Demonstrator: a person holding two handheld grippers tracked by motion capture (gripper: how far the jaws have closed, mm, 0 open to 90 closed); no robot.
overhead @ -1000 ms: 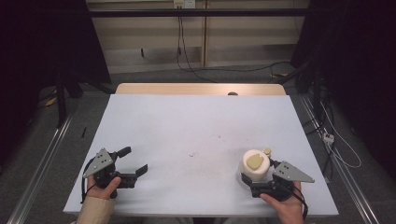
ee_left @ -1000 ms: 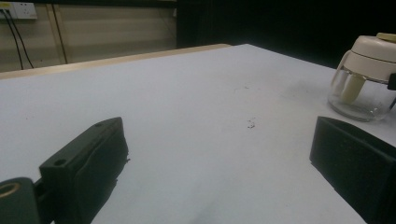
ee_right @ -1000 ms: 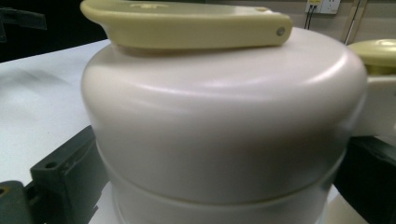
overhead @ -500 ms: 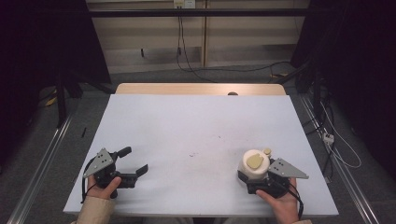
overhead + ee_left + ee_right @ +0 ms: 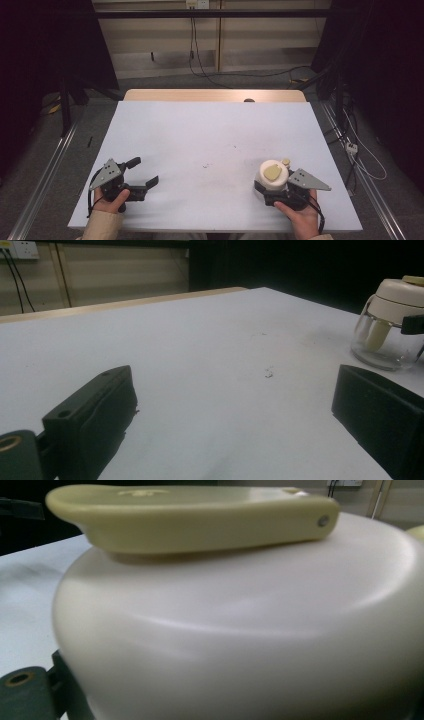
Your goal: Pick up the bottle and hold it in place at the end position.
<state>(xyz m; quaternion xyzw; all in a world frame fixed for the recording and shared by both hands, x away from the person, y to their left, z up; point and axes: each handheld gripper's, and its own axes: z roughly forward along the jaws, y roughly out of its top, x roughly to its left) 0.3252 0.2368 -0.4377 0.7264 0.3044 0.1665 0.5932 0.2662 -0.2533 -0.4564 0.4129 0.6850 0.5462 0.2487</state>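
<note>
A small chopper [image 5: 272, 173] with a cream lid, a pale yellow handle [image 5: 190, 515] on top and a clear bowl [image 5: 382, 347] stands at the front right of the white table [image 5: 210, 130]. My right gripper [image 5: 268, 188] is shut on the chopper, its jaws on either side of the body. In the right gripper view the lid [image 5: 225, 625] sits very close to the camera. My left gripper [image 5: 145, 171] rests at the front left, open, with nothing between its jaws. The left gripper view looks across the table at the chopper [image 5: 387, 310] on the far right.
A wooden strip [image 5: 215, 95] runs along the table's far edge. Cables [image 5: 200, 70] lie on the floor beyond it, and metal rails [image 5: 45, 175] run along both sides. A few dark specks [image 5: 206, 165] mark the table's middle.
The right hand and its gripper have shifted slightly left, closer in behind the chopper. The chopper has barely moved, and the left gripper has stayed still.
</note>
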